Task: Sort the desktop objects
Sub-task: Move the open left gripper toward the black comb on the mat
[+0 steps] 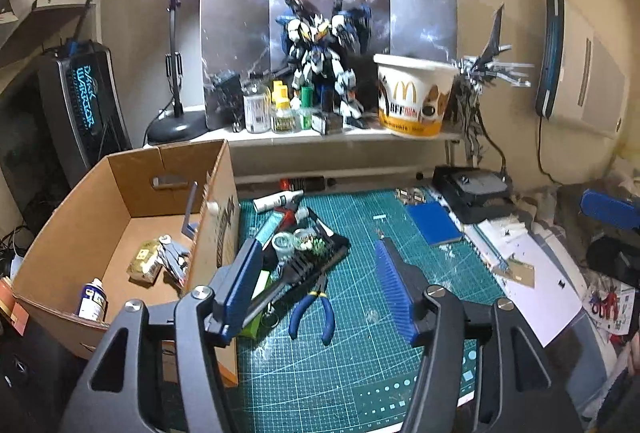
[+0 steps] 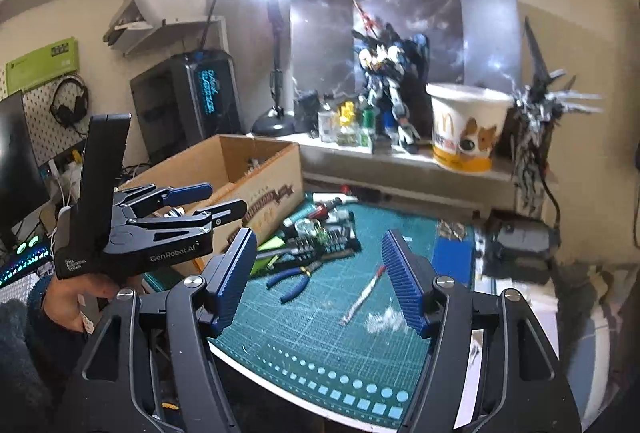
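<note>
Pliers (image 1: 311,314) lay on the tabletop (image 1: 360,373) beside the cardboard box (image 1: 120,193); we held both grippers, left (image 1: 316,289) and right (image 2: 320,273), spread and empty, best lowered squarely over any item.

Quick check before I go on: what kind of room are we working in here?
Most likely a home hobby desk for model building: a green cutting mat, an assembled robot model on the shelf, and blue-handled pliers among scattered tools.

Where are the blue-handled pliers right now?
Blue-handled pliers lie on the green cutting mat, between both open grippers' fingers in each view, just right of the cardboard box.
</note>
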Demonstrator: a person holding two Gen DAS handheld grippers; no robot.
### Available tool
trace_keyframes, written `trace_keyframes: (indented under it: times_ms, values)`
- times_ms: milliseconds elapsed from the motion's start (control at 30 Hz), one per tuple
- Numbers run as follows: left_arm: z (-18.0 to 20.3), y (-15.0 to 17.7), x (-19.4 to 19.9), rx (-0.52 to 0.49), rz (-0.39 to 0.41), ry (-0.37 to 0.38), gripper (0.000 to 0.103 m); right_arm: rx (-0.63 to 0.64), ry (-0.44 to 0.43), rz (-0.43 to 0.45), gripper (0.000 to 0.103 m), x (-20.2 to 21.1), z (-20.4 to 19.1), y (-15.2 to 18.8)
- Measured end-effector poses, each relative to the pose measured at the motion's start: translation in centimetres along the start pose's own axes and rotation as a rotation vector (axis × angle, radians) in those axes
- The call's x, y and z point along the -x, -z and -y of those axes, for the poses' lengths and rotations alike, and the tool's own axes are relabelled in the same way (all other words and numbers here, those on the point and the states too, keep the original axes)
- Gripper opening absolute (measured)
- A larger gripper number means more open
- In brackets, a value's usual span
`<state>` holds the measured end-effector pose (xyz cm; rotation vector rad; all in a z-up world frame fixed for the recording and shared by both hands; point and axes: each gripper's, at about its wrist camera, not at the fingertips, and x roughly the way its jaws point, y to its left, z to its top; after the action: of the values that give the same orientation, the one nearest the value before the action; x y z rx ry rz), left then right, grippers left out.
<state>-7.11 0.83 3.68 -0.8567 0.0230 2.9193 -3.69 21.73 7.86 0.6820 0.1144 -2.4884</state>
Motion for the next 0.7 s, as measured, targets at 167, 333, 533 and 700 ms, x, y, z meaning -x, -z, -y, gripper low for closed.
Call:
trace_keyframes:
  times_ms: [167, 333, 533, 700]
  values:
    - [0.2, 0.8, -1.2, -0.013, -0.036, -0.009, 0.060, -0.043, 0.000, -0.046, 0.062, -1.2, 1.6, 2.1]
    - [0.3, 1.3, -2.6, -0.024, -0.069, -0.037, 0.065, -0.076, -0.013, -0.081, 0.062, -2.5, 3.0, 3.2]
    - [0.5, 2.2, -4.5, -0.028, -0.122, -0.052, 0.066, -0.077, -0.021, -0.116, 0.062, -3.7, 4.0, 3.9]
    - [0.1, 3.8, -6.0, -0.032, -0.168, -0.062, 0.076, -0.085, -0.024, -0.145, 0.062, -4.5, 4.9, 4.5]
